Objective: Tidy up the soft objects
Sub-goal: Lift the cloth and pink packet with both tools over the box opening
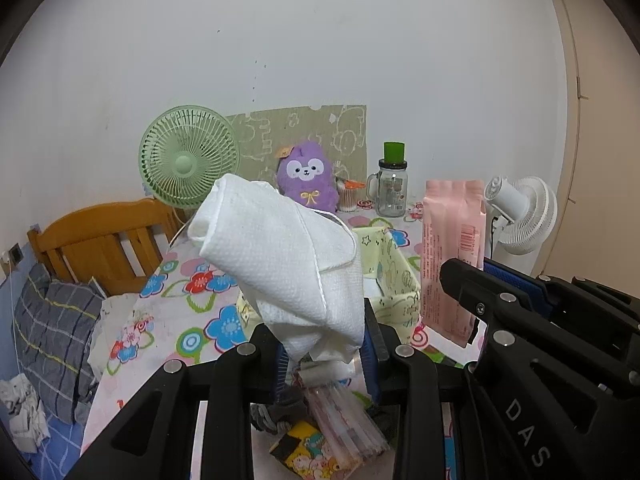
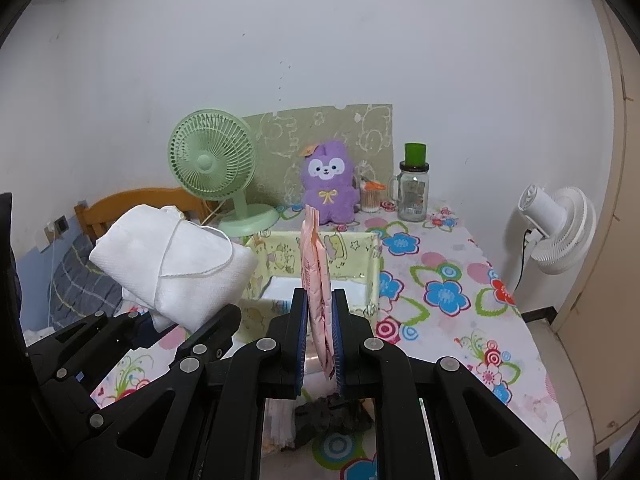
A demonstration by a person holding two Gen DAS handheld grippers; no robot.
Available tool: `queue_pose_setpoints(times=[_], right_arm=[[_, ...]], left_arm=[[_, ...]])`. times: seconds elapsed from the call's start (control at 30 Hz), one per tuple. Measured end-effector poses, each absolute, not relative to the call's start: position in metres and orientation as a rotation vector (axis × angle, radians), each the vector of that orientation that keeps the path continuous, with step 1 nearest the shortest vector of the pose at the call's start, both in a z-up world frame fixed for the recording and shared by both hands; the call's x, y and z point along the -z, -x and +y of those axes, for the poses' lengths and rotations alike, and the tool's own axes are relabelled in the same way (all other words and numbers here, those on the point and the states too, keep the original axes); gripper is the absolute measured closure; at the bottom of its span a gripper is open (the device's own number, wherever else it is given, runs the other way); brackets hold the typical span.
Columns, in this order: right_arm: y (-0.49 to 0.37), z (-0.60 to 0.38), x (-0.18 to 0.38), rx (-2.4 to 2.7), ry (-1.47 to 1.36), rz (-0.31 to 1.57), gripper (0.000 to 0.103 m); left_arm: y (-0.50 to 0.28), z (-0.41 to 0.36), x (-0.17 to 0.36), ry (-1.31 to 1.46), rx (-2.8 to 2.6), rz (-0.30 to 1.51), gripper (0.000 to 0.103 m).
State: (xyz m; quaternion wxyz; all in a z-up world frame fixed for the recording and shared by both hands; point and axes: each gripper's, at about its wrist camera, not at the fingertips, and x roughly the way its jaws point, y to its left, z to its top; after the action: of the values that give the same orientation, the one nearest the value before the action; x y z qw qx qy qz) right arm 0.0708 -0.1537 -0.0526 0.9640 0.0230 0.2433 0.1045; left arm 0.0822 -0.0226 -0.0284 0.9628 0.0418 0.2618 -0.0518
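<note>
White cloth and pink packet both held aloft over the flowered tabletop.
Left claw pinches the folded white cloth; right claw clamps tight on the upright pink packet, above the yellow-green box.

Floral table, green fan, yellow box, jar

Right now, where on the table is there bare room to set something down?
Free: the flowered cloth between the yellow box and the white fan. Crowded: the back edge, with green fan, purple plush and jar.
</note>
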Motion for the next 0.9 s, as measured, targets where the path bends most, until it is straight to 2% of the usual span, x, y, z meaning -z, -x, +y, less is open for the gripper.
queue_pose_setpoints(times=[0.9], right_arm=[[-0.168,-0.152,0.058,-0.205,-0.074,0.56,0.089]], left_arm=[[-0.168,-0.027,0.035,-0.09,0.113,0.585,0.071]])
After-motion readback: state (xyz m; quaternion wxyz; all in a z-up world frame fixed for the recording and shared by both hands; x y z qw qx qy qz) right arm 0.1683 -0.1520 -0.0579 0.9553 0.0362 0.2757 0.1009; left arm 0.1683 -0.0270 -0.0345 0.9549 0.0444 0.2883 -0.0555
